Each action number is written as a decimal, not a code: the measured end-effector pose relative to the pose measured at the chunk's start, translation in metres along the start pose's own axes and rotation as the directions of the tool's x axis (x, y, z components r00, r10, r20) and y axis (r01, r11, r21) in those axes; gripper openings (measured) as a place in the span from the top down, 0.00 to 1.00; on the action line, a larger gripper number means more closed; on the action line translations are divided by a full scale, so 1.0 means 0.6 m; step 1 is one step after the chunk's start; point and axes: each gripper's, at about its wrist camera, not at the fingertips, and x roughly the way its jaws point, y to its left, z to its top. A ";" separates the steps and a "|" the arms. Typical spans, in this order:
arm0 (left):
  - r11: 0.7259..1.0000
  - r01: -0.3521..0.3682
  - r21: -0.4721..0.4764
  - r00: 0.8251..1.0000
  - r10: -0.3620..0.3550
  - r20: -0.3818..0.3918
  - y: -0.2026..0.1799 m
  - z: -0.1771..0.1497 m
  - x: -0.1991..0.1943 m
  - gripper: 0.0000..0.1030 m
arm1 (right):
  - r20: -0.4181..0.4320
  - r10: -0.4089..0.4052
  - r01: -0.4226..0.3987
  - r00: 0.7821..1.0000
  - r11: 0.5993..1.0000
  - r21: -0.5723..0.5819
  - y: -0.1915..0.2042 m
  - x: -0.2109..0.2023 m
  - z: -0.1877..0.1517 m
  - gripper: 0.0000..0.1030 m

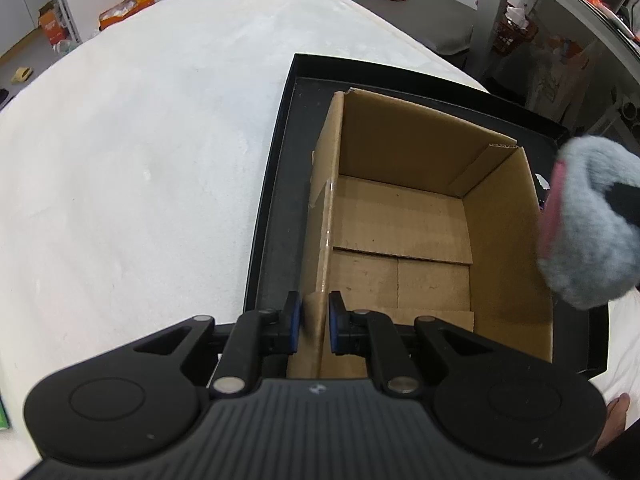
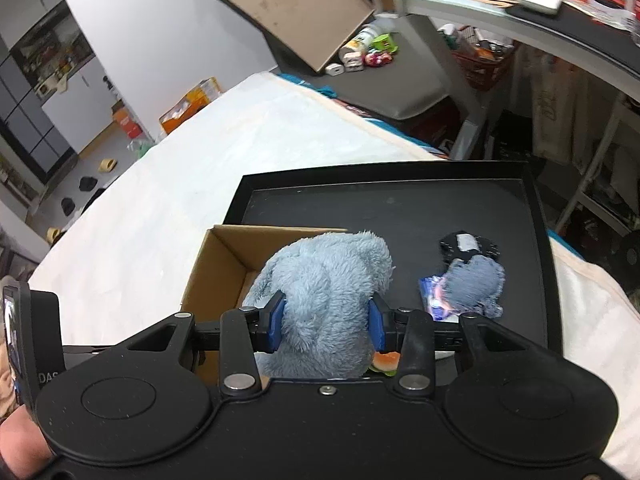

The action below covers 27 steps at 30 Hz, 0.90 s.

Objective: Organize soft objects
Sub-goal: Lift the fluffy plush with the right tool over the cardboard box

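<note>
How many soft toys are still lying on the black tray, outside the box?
1 for certain: a grey-blue plush right of the cardboard box. The right gripper hides tray below it, so more may lie there.

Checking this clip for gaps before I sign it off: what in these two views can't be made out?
- Blue plush toy: left wrist view shows it blurred and cut off by the right edge; its shape is unclear.
- Orange and green item, right wrist view: mostly hidden behind the right gripper.
- Cardboard box floor, right wrist view: covered by the plush.
- Small grey plush on the black tray: too blurred to identify.
</note>
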 end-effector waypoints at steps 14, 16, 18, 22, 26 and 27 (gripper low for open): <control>0.999 0.022 -0.046 1.000 -0.023 -0.017 0.004 0.000 0.009 0.89 | -0.051 0.017 -0.021 0.999 0.997 -0.075 0.056 0.056 0.005 0.61; 0.999 0.024 -0.049 1.000 -0.025 -0.019 0.006 0.001 0.010 0.89 | -0.063 0.013 -0.019 0.998 0.995 -0.094 0.067 0.067 0.006 0.61; 0.998 0.028 -0.055 0.999 -0.029 -0.022 0.009 0.001 0.010 0.89 | -0.070 0.013 -0.021 0.997 0.993 -0.116 0.079 0.075 0.007 0.61; 0.997 0.036 -0.073 0.999 -0.038 -0.026 0.014 0.001 0.010 0.89 | -0.089 0.011 -0.025 0.996 0.988 -0.151 0.096 0.095 0.011 0.61; 0.996 0.044 -0.081 0.998 -0.047 -0.032 0.017 0.003 0.011 0.89 | -0.114 0.011 -0.030 0.993 0.985 -0.169 0.108 0.117 0.013 0.61; 0.995 0.046 -0.083 0.998 -0.049 -0.033 0.017 0.004 0.011 0.89 | -0.119 0.012 -0.032 0.993 0.985 -0.170 0.109 0.120 0.012 0.61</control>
